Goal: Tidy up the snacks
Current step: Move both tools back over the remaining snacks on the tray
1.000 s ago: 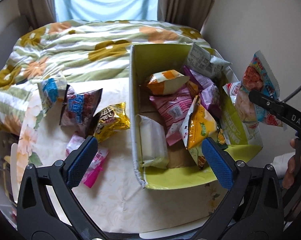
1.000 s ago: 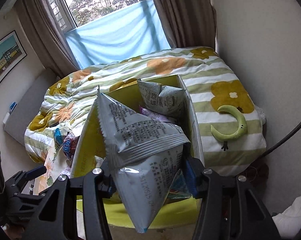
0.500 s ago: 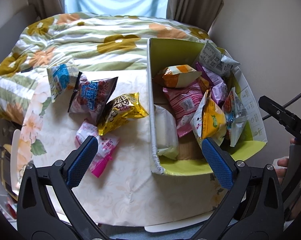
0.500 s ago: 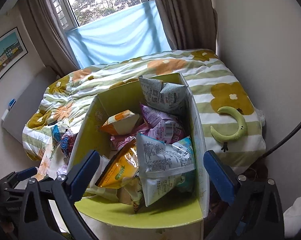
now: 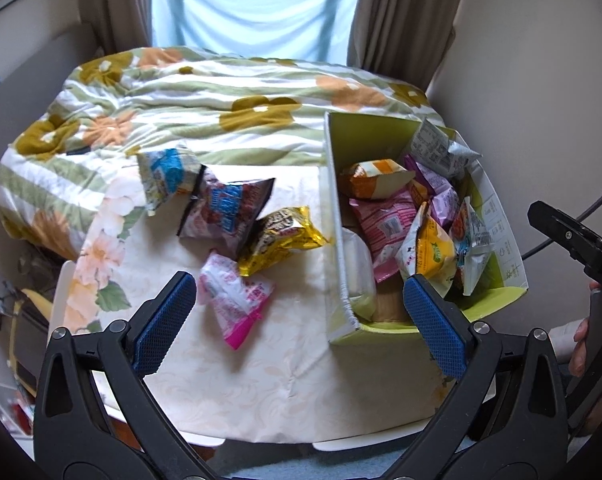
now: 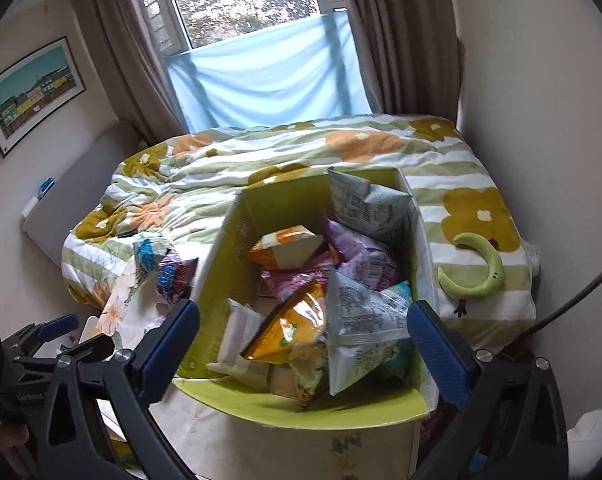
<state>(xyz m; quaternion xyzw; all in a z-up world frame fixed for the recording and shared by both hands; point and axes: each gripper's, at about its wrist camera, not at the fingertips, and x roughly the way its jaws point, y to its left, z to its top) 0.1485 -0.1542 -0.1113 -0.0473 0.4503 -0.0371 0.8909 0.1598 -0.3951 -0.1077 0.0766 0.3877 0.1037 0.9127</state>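
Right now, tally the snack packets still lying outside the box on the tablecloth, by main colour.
Blue and white packet: 1
Dark red and blue packet: 1
Gold packet: 1
Pink and white packet: 1
Total: 4

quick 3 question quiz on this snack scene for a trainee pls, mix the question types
1. True or false: the right gripper is holding a snack bag.
2. How many snack bags lie on the table outside the green box? A) two B) four C) six
3. Which bag outside the box lies closest to the left gripper?

Key
1. False: both of its fingers stand wide apart with nothing between them.
2. B: the blue and white bag, the dark bag, the gold bag and the pink bag.
3. The pink bag.
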